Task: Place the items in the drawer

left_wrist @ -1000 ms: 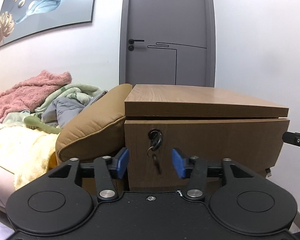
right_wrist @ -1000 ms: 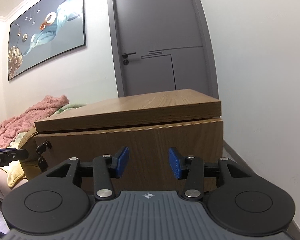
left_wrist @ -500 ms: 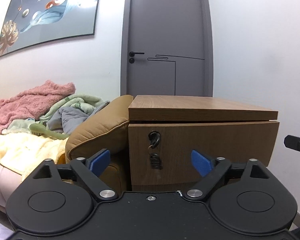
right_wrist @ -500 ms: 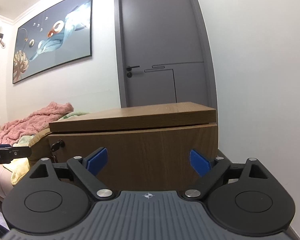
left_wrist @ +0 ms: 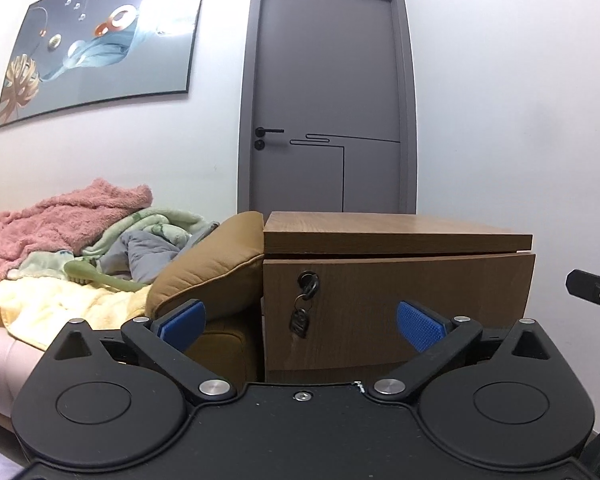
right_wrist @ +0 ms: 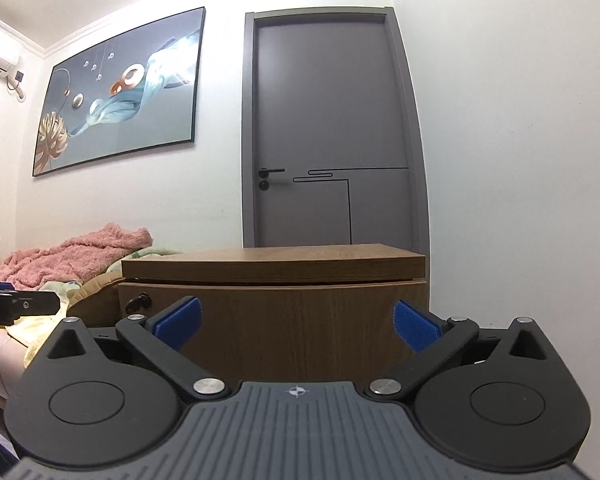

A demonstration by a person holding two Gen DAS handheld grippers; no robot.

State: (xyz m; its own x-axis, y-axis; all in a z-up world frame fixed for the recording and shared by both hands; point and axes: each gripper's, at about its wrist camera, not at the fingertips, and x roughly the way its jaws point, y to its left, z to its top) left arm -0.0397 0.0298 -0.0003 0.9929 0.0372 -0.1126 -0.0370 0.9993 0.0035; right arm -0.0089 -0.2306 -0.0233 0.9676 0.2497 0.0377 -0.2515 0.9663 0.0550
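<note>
A wooden bedside cabinet stands ahead against the wall, and its drawer front looks closed. A key with a dark fob hangs in the lock at the drawer's left end. My left gripper faces the drawer from a short distance; its jaws are opening wide with nothing between the blue pads. My right gripper faces the same drawer front further right, its jaws also opening and holding nothing. Each gripper's tip shows at the edge of the other's view.
A brown sofa arm cushion touches the cabinet's left side. Pink, green and yellow blankets and a green long-handled brush lie on the sofa. Behind stand a grey door and a white wall on the right.
Both grippers have drawn back from the cabinet, which now looks smaller and lower in each view. Both pairs of jaws have spread from half-open to wide.
</note>
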